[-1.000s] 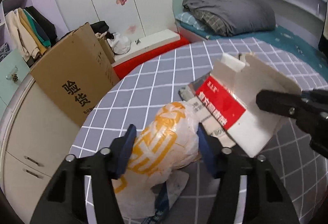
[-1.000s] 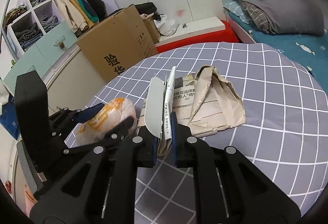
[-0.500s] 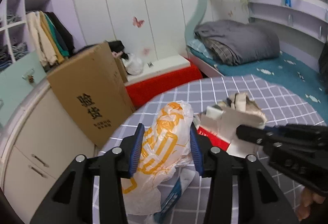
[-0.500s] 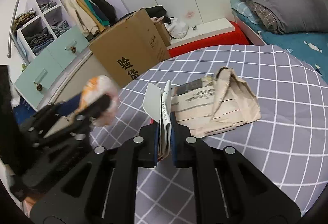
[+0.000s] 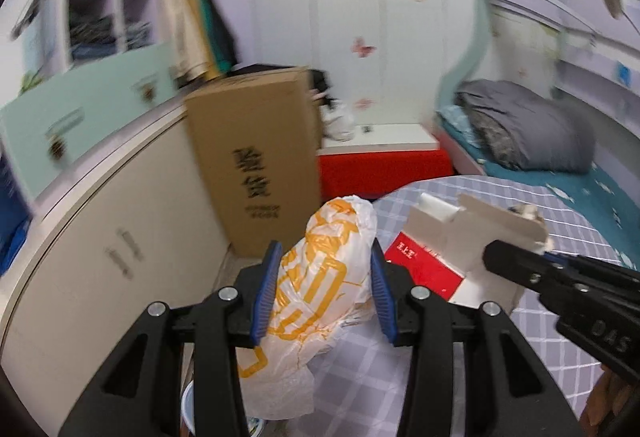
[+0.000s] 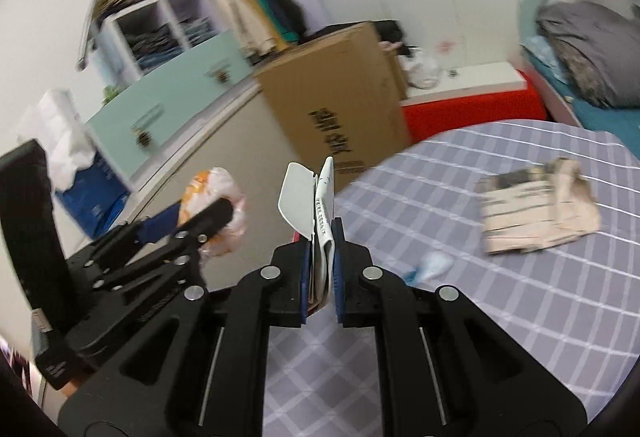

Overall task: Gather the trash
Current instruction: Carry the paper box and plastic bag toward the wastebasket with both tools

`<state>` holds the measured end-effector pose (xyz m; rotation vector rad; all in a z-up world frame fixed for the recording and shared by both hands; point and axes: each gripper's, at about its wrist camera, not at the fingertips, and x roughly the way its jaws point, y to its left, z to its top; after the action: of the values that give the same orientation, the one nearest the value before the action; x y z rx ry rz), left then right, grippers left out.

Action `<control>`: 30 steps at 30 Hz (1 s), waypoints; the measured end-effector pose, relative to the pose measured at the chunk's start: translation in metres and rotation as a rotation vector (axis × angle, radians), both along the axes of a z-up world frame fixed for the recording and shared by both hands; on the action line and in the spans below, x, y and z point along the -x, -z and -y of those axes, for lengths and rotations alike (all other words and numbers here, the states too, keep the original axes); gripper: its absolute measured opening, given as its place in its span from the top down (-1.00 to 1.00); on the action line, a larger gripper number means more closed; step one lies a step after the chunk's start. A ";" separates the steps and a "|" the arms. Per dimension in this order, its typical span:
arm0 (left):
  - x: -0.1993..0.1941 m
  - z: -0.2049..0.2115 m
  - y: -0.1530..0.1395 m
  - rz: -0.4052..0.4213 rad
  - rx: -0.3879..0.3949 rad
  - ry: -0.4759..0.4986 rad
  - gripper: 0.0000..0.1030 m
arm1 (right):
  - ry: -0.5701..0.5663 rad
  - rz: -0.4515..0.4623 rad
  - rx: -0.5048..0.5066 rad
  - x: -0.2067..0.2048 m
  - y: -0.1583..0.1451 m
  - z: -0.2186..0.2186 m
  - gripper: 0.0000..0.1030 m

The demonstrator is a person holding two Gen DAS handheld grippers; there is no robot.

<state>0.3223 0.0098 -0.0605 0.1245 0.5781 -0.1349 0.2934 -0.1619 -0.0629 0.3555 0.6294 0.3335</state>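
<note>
Bench: I am looking down at the round bench with its grey checked cloth; it is filling the near right of both views.
Cardboard box: a tall brown cardboard box is standing on the floor at the far left edge of the bench, leaning against the pale cabinets.
Bed: a grey quilt is lying bunched on the teal bed at the far right.
Brown paper: a crumpled brown paper packet is lying on the cloth at the far right, well apart from both claws.
Plastic bag: I am gripping a white plastic bag with orange print; it is hanging off the left edge of the bench, with its loose end drooping below the pads.
Left claw: the left claw is clamped on the plastic bag, its blue pads pressing both sides.
Carton: I am holding a flattened white carton with a red face up off the cloth, just right of the bag.
Right claw: the right claw is squeezed together on the carton's lower edge.
Scrap: a small pale blue scrap is lying on the cloth just right of the right claw; I cannot tell what it is.
</note>
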 end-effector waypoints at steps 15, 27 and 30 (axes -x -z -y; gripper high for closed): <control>0.035 -0.235 0.083 -0.171 0.153 -0.335 0.18 | -0.333 -0.124 0.016 -0.001 0.054 -0.221 0.82; 0.017 -0.326 0.189 -0.372 0.327 -0.451 0.16 | -0.371 -0.280 0.113 -0.032 0.147 -0.308 0.81; 0.008 -0.338 0.204 -0.381 0.388 -0.502 -0.06 | -0.348 -0.293 0.136 -0.039 0.162 -0.313 0.81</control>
<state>0.3143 0.3479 -0.2642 -0.4313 0.9331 0.2235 0.3328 0.1515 -0.2247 0.1627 1.0000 0.5738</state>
